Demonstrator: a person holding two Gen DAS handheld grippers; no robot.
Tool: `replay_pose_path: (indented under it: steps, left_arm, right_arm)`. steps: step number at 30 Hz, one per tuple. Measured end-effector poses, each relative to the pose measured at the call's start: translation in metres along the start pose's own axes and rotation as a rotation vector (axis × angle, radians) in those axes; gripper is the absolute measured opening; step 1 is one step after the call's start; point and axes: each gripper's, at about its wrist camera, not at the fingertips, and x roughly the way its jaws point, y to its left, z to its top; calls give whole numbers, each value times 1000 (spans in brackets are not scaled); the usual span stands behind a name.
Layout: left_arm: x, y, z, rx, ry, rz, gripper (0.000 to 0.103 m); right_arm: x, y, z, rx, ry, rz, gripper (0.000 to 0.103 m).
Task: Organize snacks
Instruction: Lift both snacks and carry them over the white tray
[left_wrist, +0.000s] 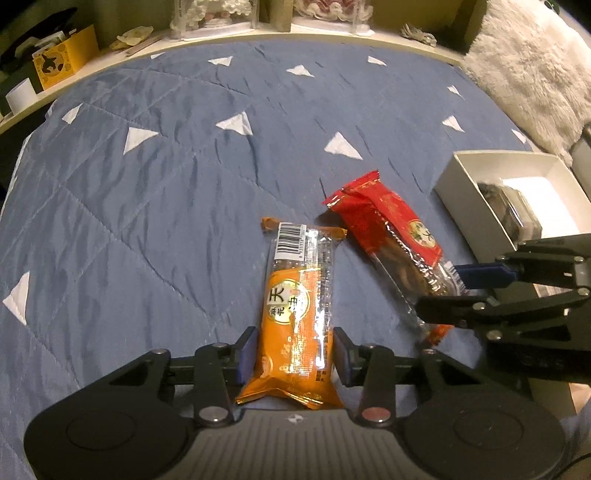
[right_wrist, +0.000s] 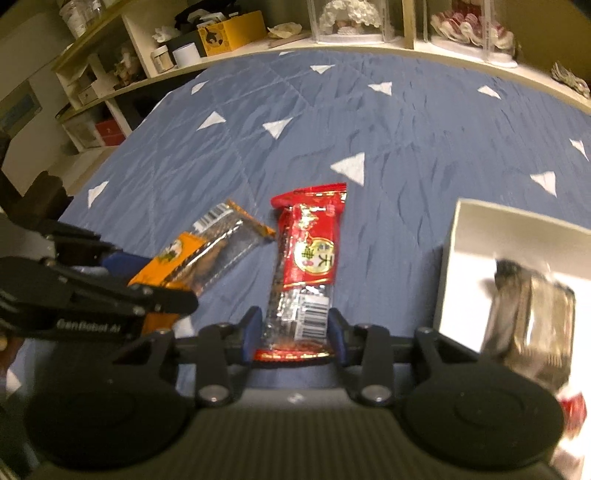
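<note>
An orange snack packet (left_wrist: 299, 314) lies on the blue quilt (left_wrist: 147, 203), and my left gripper (left_wrist: 295, 354) is shut on its near end, blue pads pressed against both sides. Beside it to the right lies a red snack packet (right_wrist: 310, 251), with my right gripper (right_wrist: 293, 332) shut on its barcode end. The left wrist view shows the right gripper (left_wrist: 443, 291) coming in from the right onto the red packet (left_wrist: 369, 214). In the right wrist view the left gripper (right_wrist: 155, 280) holds the orange packet (right_wrist: 207, 251) at the left.
A white open box (right_wrist: 447, 277) sits on the quilt at the right, with a dark clear-wrapped snack (right_wrist: 532, 314) inside. A fluffy white blanket (left_wrist: 524, 74) lies beyond it. Shelves with a yellow box (right_wrist: 229, 31) and display cases border the far side.
</note>
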Motion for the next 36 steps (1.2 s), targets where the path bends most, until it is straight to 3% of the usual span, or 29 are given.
replay_pose_path:
  steps: [8,13,16,22,31,36]
  left_arm:
    - [-13,-7,-23,3,43,-20,45]
    - [-19,-5,-24,-23,15,-24,47]
    - [-20,-7,-19,-16,-13,-20,52]
    - [-4,-13,-11,25,-3,-18,52]
    - [6,-17,-7,109,28,6,48]
    - [9,-12,-7,95,32,4,45]
  right_arm:
    - [-15,6,-20,20,41,21,44]
    - [-22,15,-35,27,78,26,46]
    - [-24,12,-34,79,52,42,47]
    - [-19,-8,-25,217,10,85,49]
    - [6,0,-21,179,26,50,51]
    - [21,6,-19,153,33,16,51]
